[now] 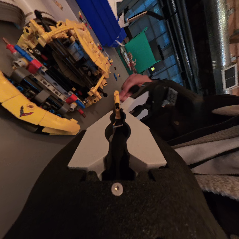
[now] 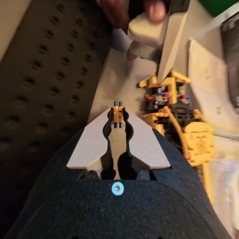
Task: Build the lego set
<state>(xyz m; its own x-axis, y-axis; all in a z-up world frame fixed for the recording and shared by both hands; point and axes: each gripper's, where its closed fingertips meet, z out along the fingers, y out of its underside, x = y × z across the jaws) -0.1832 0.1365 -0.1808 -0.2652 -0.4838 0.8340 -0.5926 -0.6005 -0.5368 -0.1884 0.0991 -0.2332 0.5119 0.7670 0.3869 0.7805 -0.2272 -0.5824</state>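
left tool (image 1: 117,113) grips yellow beam (image 1: 116,103) | right tool (image 2: 118,115) grips yellow connector (image 2: 118,115)

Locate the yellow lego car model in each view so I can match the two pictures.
Left wrist view: the yellow lego car model fills the upper left, lying on the grey table, left of the left gripper.
Right wrist view: the same model, blurred, sits right of centre, beyond and right of the right gripper.
Shared landmark: the model's red and blue pins.
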